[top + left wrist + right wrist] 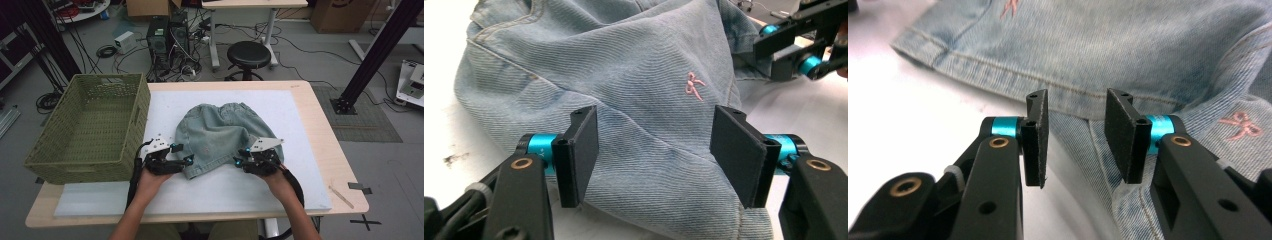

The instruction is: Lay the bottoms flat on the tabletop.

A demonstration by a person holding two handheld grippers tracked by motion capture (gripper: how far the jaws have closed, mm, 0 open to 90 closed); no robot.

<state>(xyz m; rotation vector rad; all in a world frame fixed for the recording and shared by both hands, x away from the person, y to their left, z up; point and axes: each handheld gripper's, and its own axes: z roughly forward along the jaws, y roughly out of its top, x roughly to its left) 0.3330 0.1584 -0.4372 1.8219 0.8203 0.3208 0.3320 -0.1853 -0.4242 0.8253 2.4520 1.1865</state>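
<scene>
Both claws, left and right, stood open and empty at the lower hem of the denim shorts lying mid-frame on the bench; folding apparently underway, next move requiring each to pinch the hem.

The denim shorts lying ahead of the fingers were a pale, washed-out blue with a fine ribbed weave, tan stitching along the seams and small pink embroidered bows, one just beyond the left gripper's fingers. Both the left gripper and the right gripper had matte black fingers on black bodies with bright turquoise collars and brass-coloured rivets, each topped by a light grey plate. Under them a white mat with a few dark specks covered the light wood worktop, and beside the left fingers stood an olive-green woven basket.
</scene>
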